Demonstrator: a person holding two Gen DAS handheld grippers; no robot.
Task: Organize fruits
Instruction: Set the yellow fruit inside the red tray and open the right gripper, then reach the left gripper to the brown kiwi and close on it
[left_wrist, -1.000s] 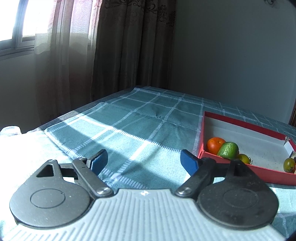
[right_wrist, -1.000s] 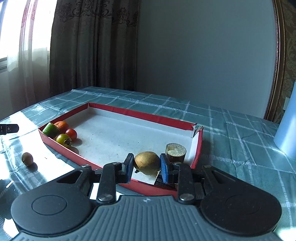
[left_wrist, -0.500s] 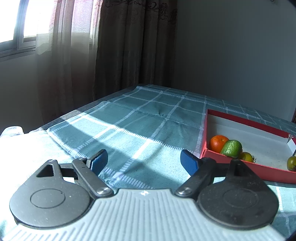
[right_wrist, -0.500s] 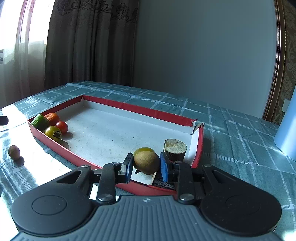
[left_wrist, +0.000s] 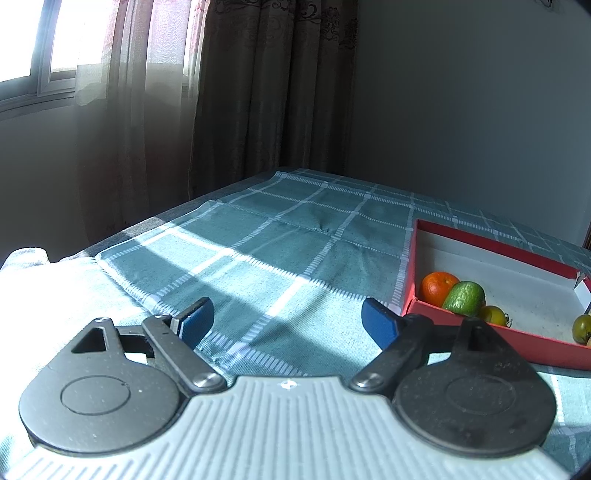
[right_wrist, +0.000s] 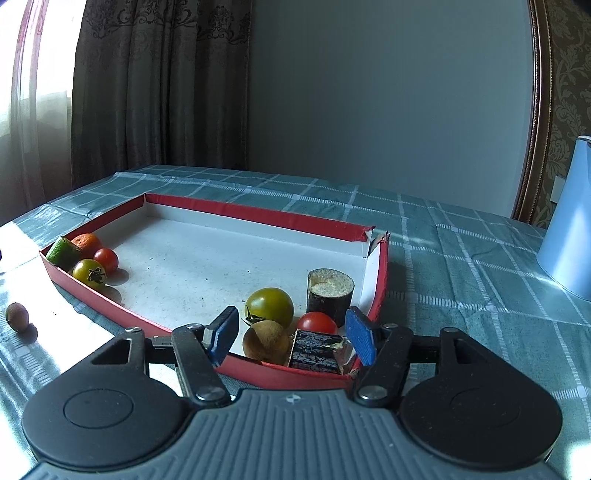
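Note:
A red tray (right_wrist: 258, 216) with a white floor lies on the checked cloth. My right gripper (right_wrist: 293, 332) is open above its near right corner. Between its fingers a brown kiwi (right_wrist: 266, 340) rests in the tray, beside a green tomato (right_wrist: 269, 305), a red tomato (right_wrist: 317, 323) and two dark cut cane pieces (right_wrist: 330, 291). At the tray's left end lie an orange (right_wrist: 86, 242), a green fruit (right_wrist: 62, 251) and two small tomatoes (right_wrist: 88, 273). A small brown fruit (right_wrist: 16, 316) lies on the cloth left of the tray. My left gripper (left_wrist: 286, 321) is open and empty over the cloth, left of the tray (left_wrist: 517, 251).
A pale blue jug (right_wrist: 569, 221) stands on the table at the right. Curtains and a grey wall stand behind the table. The table's left edge (left_wrist: 147, 225) runs near the window, with sunlit cloth in front of it.
My right gripper has opened and let go of the brown kiwi, which now rests in the tray's near right corner. The left gripper has drifted slightly away from the tray.

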